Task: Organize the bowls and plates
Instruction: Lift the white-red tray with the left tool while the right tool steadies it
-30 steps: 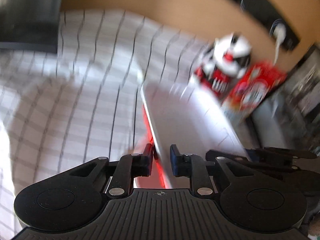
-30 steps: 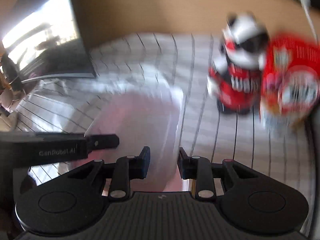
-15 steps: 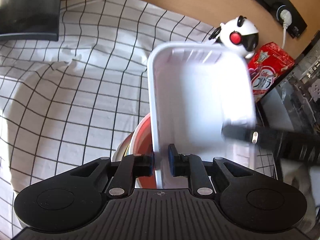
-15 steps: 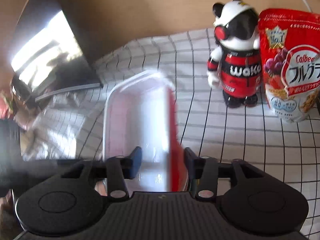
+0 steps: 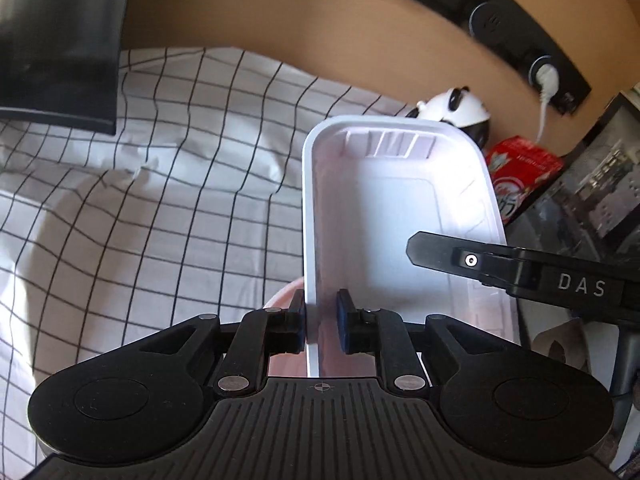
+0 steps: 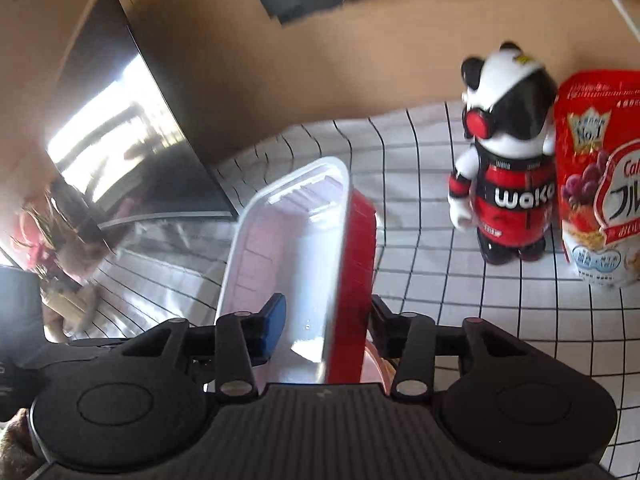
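Observation:
A rectangular tray, white inside [image 5: 400,216] and red outside [image 6: 356,256], is held tilted above the checked cloth. My left gripper [image 5: 322,322] is shut on the tray's left rim. My right gripper [image 6: 322,328] is open and straddles the tray's right wall without clamping it; its finger [image 5: 448,258] shows over the tray in the left wrist view. A pink round dish [image 5: 282,304] lies under the tray, mostly hidden; its edge also shows in the right wrist view [image 6: 378,364].
A panda figure [image 6: 506,160] and a red cereal bag [image 6: 604,184] stand at the back right on the checked tablecloth [image 5: 140,220]. A dark monitor [image 5: 56,44] stands at the back left. A wooden wall with a power strip [image 5: 536,64] is behind.
The tray has swung from edge-on to face up. My right gripper's jaws have spread wider around the tray's right wall. The left gripper stays shut on the left rim.

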Action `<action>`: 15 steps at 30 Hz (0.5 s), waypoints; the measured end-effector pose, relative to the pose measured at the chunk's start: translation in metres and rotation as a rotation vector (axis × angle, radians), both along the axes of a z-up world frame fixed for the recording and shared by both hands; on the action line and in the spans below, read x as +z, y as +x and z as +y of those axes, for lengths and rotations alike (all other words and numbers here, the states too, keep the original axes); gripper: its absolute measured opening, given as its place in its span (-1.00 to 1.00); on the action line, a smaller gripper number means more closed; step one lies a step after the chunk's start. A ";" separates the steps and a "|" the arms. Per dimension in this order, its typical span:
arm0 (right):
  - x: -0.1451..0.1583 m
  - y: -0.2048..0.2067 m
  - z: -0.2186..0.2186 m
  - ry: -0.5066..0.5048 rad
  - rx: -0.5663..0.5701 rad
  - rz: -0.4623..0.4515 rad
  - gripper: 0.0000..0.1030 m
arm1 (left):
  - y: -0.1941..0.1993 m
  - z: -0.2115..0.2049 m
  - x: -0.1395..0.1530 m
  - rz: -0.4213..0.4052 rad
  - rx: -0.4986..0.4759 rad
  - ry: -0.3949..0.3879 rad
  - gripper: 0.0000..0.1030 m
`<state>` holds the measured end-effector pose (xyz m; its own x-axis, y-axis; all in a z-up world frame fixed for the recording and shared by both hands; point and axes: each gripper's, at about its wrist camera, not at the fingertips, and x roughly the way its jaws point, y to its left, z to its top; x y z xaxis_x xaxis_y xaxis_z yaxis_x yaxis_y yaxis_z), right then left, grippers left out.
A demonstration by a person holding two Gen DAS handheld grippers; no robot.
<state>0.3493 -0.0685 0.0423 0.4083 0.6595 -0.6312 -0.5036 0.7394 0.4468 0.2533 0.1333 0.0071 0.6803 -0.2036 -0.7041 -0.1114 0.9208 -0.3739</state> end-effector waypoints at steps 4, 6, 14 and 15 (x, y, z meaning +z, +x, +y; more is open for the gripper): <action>0.005 -0.001 -0.007 0.016 -0.010 -0.029 -0.17 | 0.001 -0.001 0.005 -0.020 -0.002 0.020 -0.66; 0.005 -0.003 -0.008 0.019 -0.009 -0.035 -0.17 | 0.004 -0.003 0.004 -0.019 -0.001 0.033 -0.66; -0.028 -0.012 0.006 -0.100 0.023 0.018 -0.17 | 0.010 -0.007 -0.028 0.101 -0.001 0.080 -0.69; -0.029 -0.012 0.005 -0.110 0.018 0.017 -0.17 | 0.010 -0.008 -0.031 0.108 -0.006 0.085 -0.69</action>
<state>0.3371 -0.0633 0.0129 0.3853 0.5928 -0.7072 -0.5103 0.7754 0.3720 0.2633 0.1256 -0.0235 0.5984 -0.1440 -0.7882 -0.1410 0.9494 -0.2805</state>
